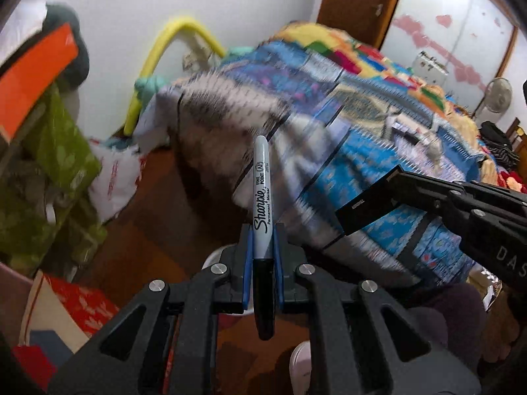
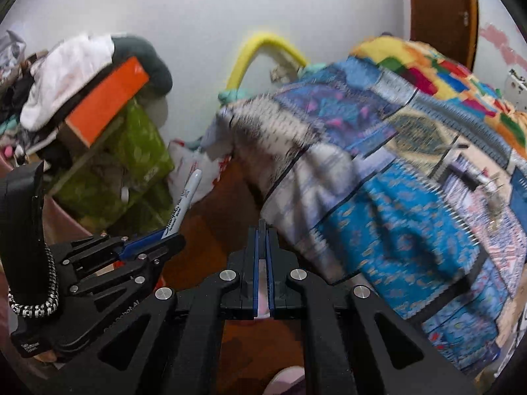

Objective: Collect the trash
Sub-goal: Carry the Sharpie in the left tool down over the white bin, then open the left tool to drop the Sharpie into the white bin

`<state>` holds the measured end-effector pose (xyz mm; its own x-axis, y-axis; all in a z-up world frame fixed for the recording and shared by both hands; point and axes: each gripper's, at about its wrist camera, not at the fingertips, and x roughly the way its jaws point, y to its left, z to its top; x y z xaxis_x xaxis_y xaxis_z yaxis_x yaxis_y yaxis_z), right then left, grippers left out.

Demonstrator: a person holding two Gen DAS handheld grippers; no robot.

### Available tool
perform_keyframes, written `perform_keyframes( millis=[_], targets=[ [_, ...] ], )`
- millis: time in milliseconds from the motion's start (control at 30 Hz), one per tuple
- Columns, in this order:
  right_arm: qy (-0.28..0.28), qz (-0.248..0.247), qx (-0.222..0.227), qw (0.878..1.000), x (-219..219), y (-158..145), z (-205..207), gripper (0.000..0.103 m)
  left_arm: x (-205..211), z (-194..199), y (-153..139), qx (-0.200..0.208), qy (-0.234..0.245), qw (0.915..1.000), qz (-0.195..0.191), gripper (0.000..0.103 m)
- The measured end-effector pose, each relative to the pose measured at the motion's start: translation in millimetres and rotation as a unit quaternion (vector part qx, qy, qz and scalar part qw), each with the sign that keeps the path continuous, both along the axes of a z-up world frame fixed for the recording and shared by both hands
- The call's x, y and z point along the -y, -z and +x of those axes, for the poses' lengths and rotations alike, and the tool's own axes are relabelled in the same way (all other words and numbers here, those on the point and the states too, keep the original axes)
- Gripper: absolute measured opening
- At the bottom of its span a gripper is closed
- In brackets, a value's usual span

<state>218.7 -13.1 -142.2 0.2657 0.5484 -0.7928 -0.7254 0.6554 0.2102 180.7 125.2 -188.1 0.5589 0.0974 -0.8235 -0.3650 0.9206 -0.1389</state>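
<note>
My left gripper (image 1: 263,230) is shut on a Sharpie marker (image 1: 262,191) that stands up between the blue pads, its black cap toward the camera. The same gripper (image 2: 164,235) and marker (image 2: 184,200) show at the left of the right wrist view. My right gripper (image 2: 262,230) has its jaws closed together, a thin pale strip of something showing between the pads; I cannot tell what it is. It also shows at the right of the left wrist view (image 1: 365,204), over the bed.
A bed with a colourful patterned blanket (image 1: 362,125) fills the right. A pile with an orange box (image 1: 33,72) and green fabric (image 1: 59,164) stands at the left. A white plastic bag (image 1: 115,177) lies on the brown floor (image 1: 164,223) by the wall.
</note>
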Motion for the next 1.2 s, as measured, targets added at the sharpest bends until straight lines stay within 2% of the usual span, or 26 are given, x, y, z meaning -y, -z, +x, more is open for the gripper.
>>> perform_keyframes(
  millis=[267, 467, 667, 900, 1000, 1100, 1200],
  targets=[
    [-0.025, -0.060, -0.050, 0.997, -37.1, 70.3, 7.0, 0.004, -23.4, 7.8, 84.2, -0.082, -0.026, 0.9952, -0.047, 0.011],
    [-0.031, -0.100, -0.095, 0.990, -58.9, 133.2, 20.9, 0.004, -38.7, 18.9, 148.7, -0.147, -0.049, 0.9838, -0.090, 0.011],
    [-0.027, -0.133, -0.156, 0.979, -75.0, 196.8, 31.0, 0.004, -54.1, 26.1, 208.5, -0.203, -0.078, 0.9677, -0.128, 0.011],
    [-0.036, -0.164, -0.179, 0.969, -92.4, 242.0, 35.5, 0.004, -72.3, 26.6, 266.6, -0.242, -0.123, 0.9457, -0.180, 0.011],
    [-0.049, -0.183, -0.169, 0.967, -98.0, 254.6, 34.5, 0.004, -80.5, 26.4, 285.5, -0.250, -0.145, 0.9372, -0.195, 0.011],
    [-0.053, -0.197, -0.161, 0.966, -100.2, 265.0, 34.5, 0.004, -86.9, 27.4, 301.0, -0.253, -0.160, 0.9317, -0.205, 0.011],
    [-0.057, -0.188, -0.161, 0.967, -101.9, 265.9, 36.4, 0.004, -88.0, 29.8, 311.0, -0.253, -0.165, 0.9303, -0.209, 0.011]
  ],
)
